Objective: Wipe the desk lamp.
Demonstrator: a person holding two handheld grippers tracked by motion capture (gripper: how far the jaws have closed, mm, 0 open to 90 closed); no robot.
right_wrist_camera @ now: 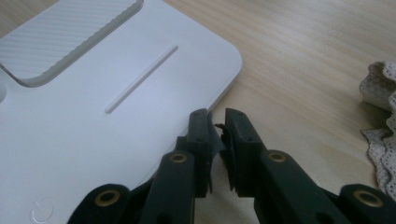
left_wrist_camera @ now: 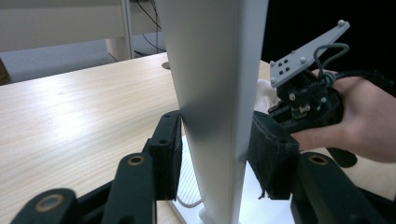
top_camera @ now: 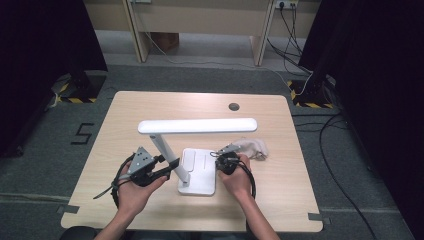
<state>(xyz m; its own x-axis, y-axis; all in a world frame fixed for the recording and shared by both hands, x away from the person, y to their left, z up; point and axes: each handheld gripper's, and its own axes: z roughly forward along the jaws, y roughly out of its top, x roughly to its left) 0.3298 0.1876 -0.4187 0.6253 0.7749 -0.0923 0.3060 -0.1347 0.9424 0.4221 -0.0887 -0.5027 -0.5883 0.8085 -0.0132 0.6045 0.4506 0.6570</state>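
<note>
White desk lamp (top_camera: 197,150) stands near the middle of the wooden worktop (top_camera: 125,115), toward the person's edge. Flat rectangular base (top_camera: 199,170), slanted stem (top_camera: 167,152), long light bar (top_camera: 197,125) lying level above the base.

Left tongs (top_camera: 167,167): set around the lamp stem low down, one jaw on each side. In the left gripper view the stem (left_wrist_camera: 215,107) runs up between the two pads; the right-hand pad (left_wrist_camera: 271,154) lies against it and the left one sits at its edge. Whether they actually press on the stem, cannot tell.

Right tongs (right_wrist_camera: 217,128): jaws nearly together, a narrow gap between the tips, nothing held. Tips sit just at the base's rounded corner (right_wrist_camera: 224,60), over the bare wood beside it.

A crumpled white cloth (top_camera: 252,147) lies on the worktop just beyond the right hand (top_camera: 237,175), close to the base; its lace-like edge (right_wrist_camera: 380,116) appears in the right gripper view.
</note>
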